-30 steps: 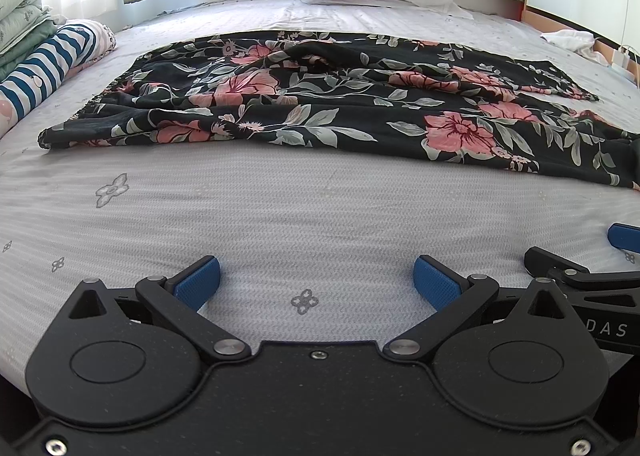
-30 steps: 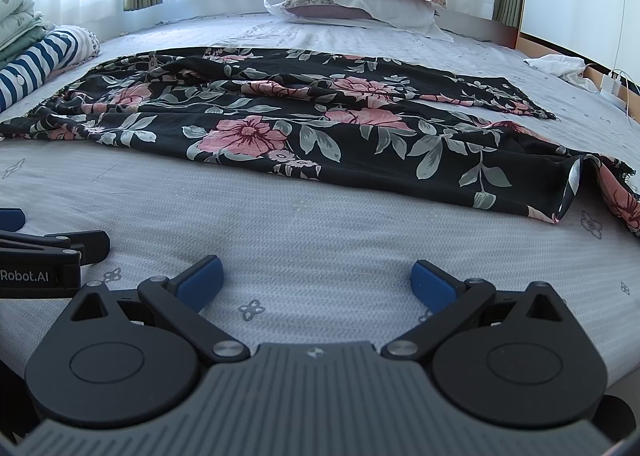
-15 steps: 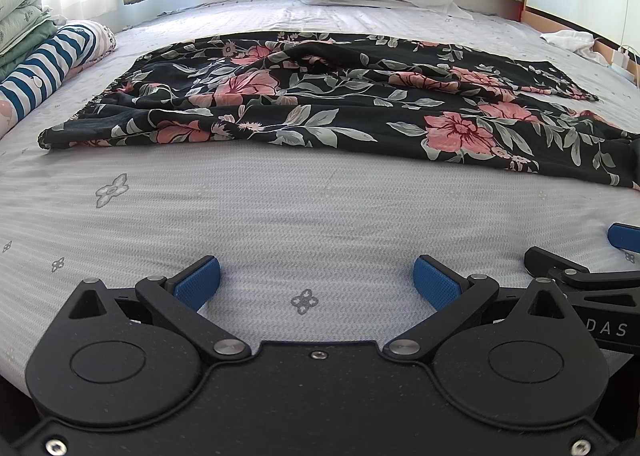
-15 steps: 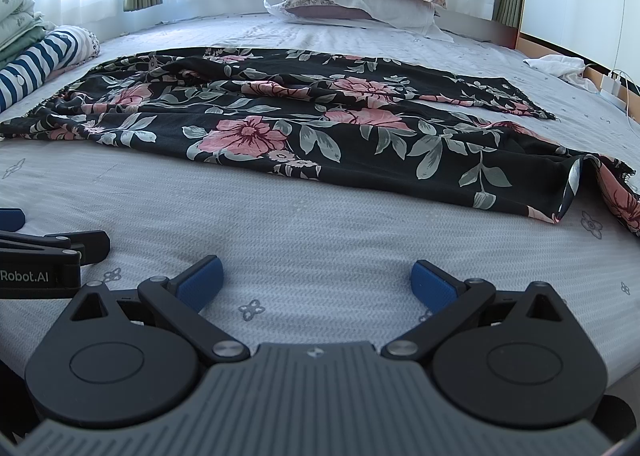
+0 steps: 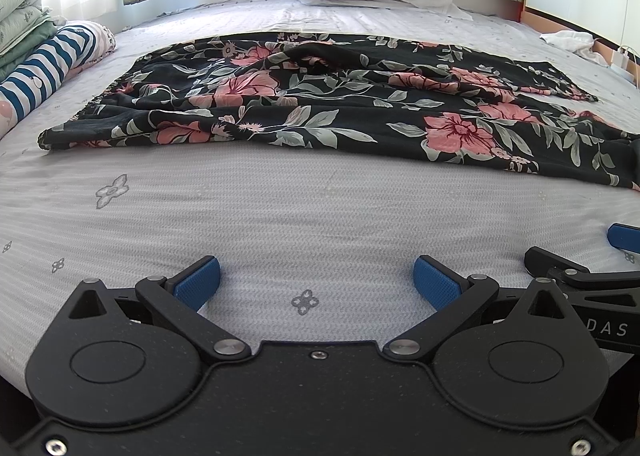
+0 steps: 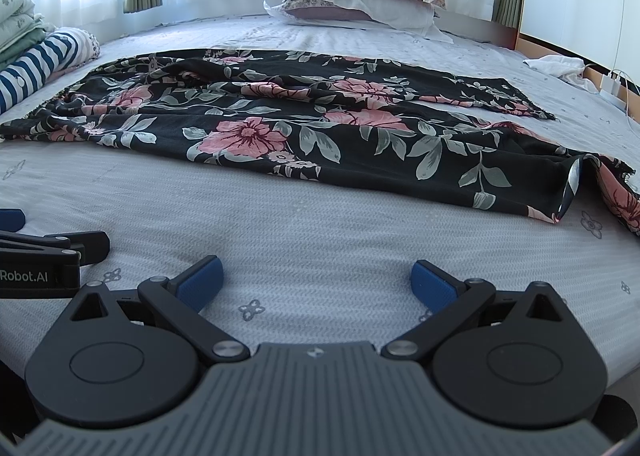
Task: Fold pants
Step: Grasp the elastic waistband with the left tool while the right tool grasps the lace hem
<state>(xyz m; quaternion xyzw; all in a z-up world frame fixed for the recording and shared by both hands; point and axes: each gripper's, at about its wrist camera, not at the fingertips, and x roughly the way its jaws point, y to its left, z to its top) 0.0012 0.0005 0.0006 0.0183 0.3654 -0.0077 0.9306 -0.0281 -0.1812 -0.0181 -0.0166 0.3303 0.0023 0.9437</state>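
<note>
A: Where are the pants [image 5: 320,111]?

B: Spread across the middle of the bed [image 5: 320,215], black with pink flowers, lying crosswise. They are rumpled, with ridges through the centre, and at the right end a hem is turned up on itself. Nothing is folded yet, I'd say.

A: And the grippers?

B: The left gripper [image 5: 316,280] and the right gripper [image 6: 314,280] both sit low over bare sheet at the near edge, side by side, well short of the cloth. Each has its blue pads spread wide with nothing between them — released, both of them.

A: So the step is the reach in?

B: That's my reading. To do it well, each should go to its own end of the near edge — left toward the narrow corner by the striped bundle [image 5: 48,67], right toward the flipped hem. Come in low with the fingers flat to the sheet, and pinch only the pants, not the bedcover under them.

A: Any risk?

B: The fabric looks thin and slippery, so a shallow bite may slide off.
</note>
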